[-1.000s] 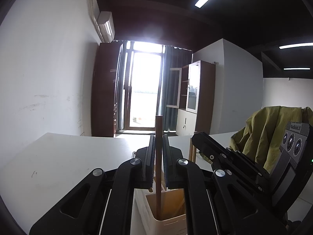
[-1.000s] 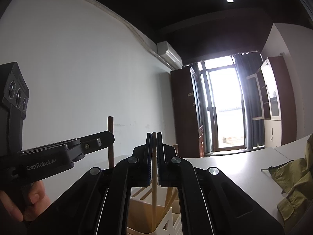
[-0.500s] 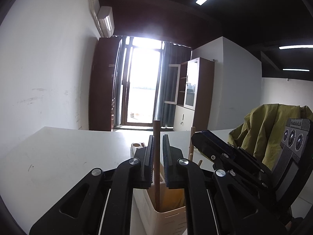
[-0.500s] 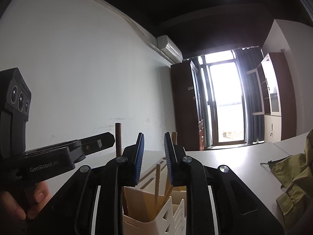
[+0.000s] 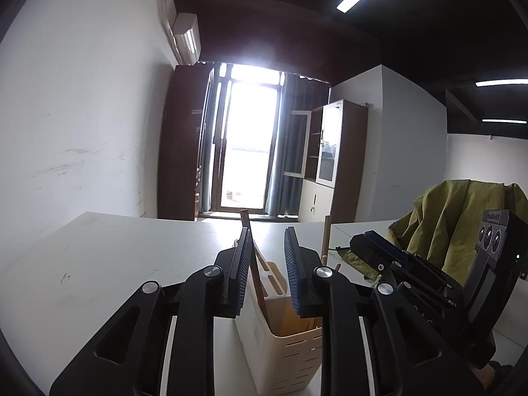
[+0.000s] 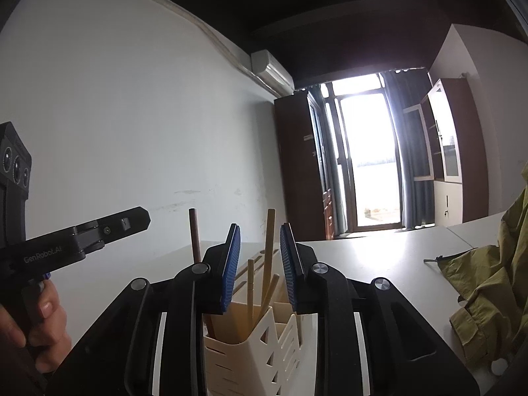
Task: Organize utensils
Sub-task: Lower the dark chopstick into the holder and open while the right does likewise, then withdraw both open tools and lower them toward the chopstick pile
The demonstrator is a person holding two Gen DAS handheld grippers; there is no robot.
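A cream slotted utensil holder (image 5: 290,356) stands on the white table right under both grippers; it also shows in the right wrist view (image 6: 250,356). My left gripper (image 5: 265,254) is open; a dark brown chopstick (image 5: 252,264) stands loose in the holder, leaning by its left pad. My right gripper (image 6: 259,254) is open above the holder, with light wooden chopsticks (image 6: 269,250) standing free between its pads. The dark chopstick (image 6: 194,234) shows left of them. The left gripper's finger (image 6: 109,229) is at the left there.
The white table (image 5: 99,264) runs back to a wall on the left. An olive-green jacket (image 5: 445,217) lies at the right, also in the right wrist view (image 6: 488,290). A bright balcony door and brown cabinets stand far behind.
Both grippers opened. The right let go of the light chopstick first, then the left released the dark chopstick, which now leans in the holder.
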